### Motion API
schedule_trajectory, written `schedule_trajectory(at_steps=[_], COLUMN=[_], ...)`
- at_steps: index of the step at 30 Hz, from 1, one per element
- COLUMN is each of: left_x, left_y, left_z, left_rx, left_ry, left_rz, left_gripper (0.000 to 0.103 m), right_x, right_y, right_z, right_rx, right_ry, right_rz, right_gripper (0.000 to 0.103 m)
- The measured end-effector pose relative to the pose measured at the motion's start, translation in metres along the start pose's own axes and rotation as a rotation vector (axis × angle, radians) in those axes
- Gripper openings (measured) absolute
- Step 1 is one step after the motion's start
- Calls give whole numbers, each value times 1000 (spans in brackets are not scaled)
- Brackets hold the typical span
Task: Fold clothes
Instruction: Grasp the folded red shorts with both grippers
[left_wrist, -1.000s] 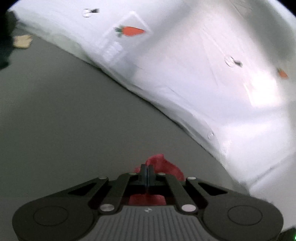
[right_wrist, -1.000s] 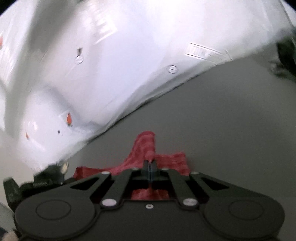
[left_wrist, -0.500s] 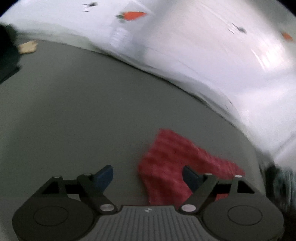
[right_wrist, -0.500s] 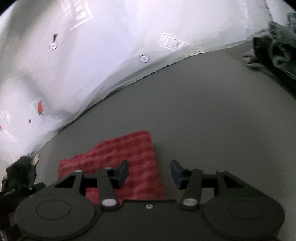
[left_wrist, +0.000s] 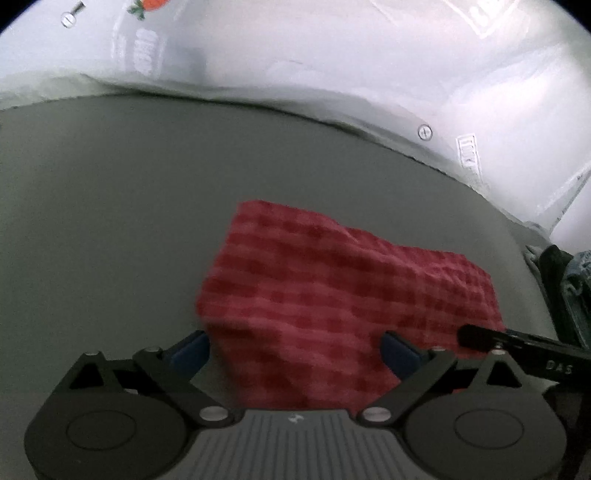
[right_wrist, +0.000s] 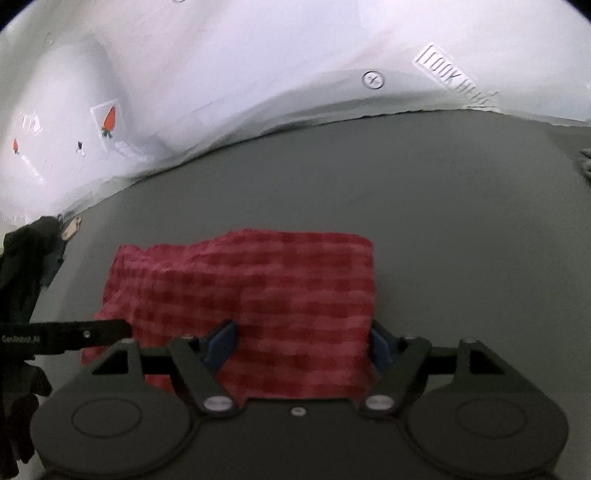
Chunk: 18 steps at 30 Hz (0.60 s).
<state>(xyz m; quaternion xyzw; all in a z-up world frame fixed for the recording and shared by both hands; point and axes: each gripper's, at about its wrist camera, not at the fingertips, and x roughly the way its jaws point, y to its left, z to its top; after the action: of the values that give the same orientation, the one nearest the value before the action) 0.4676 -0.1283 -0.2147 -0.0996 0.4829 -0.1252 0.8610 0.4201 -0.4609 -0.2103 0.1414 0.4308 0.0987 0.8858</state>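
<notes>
Red checked waffle-weave cloth (left_wrist: 332, 291) lies folded on the grey desk (left_wrist: 110, 206), near edge. Left gripper (left_wrist: 295, 350) and right gripper (right_wrist: 301, 341) just opened, jaws apart, cloth released. Maybe another fold left.

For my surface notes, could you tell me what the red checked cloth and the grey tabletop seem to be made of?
Red checked cloth: a soft woven textile, probably cotton; its waffle-like ridges and limp folds suggest this, matte finish. Grey tabletop: smooth, uniform and matte, possibly laminate or a mat; the blur leaves that open.

Dim, soft blur (fisheye-bent edges), backdrop glare
</notes>
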Motion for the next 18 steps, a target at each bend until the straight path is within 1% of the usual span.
schedule_trajectory(at_steps=[2,3,5,9,10,11,12,13,14,15,16,17,18], left_x=[5,8,9,6,4,2,1,-3,-5,-7,-9,-10,-11], left_y=[-2,-3,-6,-11,-11,-11,-9,-6,-4,-2,0,0,0], left_z=[3,4,4,-2,-3,-4,-3,-4,-5,-7,-8,-9,-11], left_rx=[7,10,49,109,112,114,105,92,77,63,49,50,52], left_ry=[22,32,33,37,37,36,32,29,28,28,29,27,25], left_rz=[-14,-21,-28,-35,-50,-66,-82,-100,-113,-127,-140,-139,-138], left_gripper=[98,98,98,97,95,90,84,80,71,66,65,62,55], right_x=[4,6,11,18,19,20,20,21,22,22,22,22,22], right_y=[4,5,7,14,16,19,21,22,22,23,22,21,19], right_z=[2,4,6,8,8,8,8,8,7,6,4,3,1], right_rx=[-17,-22,-27,-44,-49,-53,-43,-31,-9,14,46,78,116], right_ry=[-6,-6,-5,3,3,4,9,15,18,21,18,16,20], right_rz=[6,7,15,62,67,72,96,122,136,148,156,162,174], right_gripper=[81,81,81,81,81,80,79,72,66,64,61,54,50])
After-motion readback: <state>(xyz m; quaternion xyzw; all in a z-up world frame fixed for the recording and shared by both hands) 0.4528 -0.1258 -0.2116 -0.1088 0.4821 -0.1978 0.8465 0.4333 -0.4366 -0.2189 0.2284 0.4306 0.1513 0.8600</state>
